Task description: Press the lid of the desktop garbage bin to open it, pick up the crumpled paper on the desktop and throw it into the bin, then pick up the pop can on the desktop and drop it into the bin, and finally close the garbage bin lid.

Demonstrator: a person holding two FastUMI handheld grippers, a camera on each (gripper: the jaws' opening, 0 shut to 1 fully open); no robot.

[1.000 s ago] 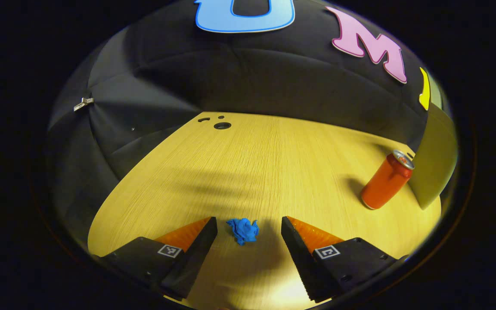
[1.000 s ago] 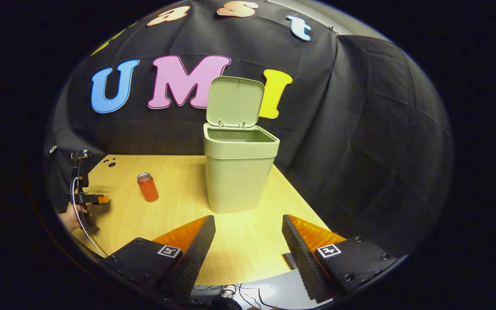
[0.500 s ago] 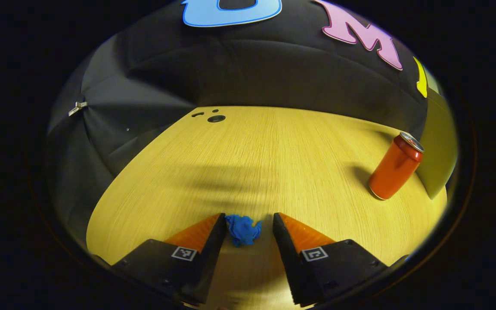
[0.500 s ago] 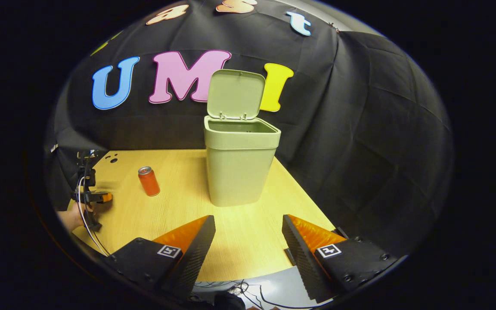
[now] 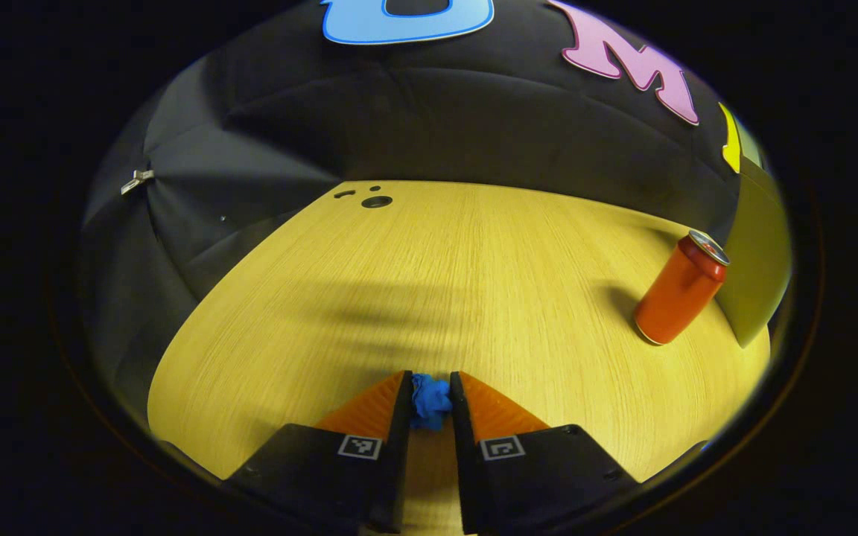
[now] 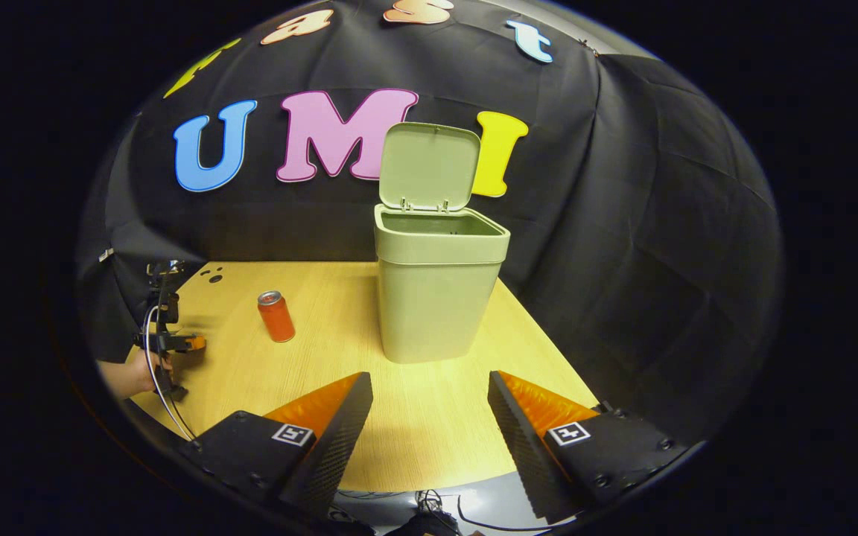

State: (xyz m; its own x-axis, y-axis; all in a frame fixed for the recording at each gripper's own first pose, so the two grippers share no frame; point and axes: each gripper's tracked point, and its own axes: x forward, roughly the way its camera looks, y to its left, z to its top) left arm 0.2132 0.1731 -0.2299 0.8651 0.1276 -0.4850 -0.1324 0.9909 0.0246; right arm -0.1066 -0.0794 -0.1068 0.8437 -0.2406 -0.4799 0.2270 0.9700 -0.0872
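Note:
In the left gripper view my left gripper (image 5: 429, 388) is shut on the blue crumpled paper (image 5: 430, 400), low over the wooden desktop (image 5: 436, 275). The red pop can (image 5: 681, 289) stands upright to the right, beside the pale green bin (image 5: 757, 253). In the right gripper view my right gripper (image 6: 429, 391) is open with nothing between its fingers, near the desk's front edge. Ahead of it stands the bin (image 6: 438, 294) with its lid (image 6: 429, 165) raised. The can (image 6: 276, 316) stands to the bin's left. Far left, a hand holds the left gripper (image 6: 176, 344).
Small round holes (image 5: 375, 201) mark the desktop's far left corner. Black cloth walls close in the desk at the back and sides. Cables (image 6: 436, 506) lie below the desk's front edge in the right gripper view.
My left gripper's fingers have closed from wide apart onto the blue paper. The right gripper view has shifted slightly, the bin now sitting a bit further right.

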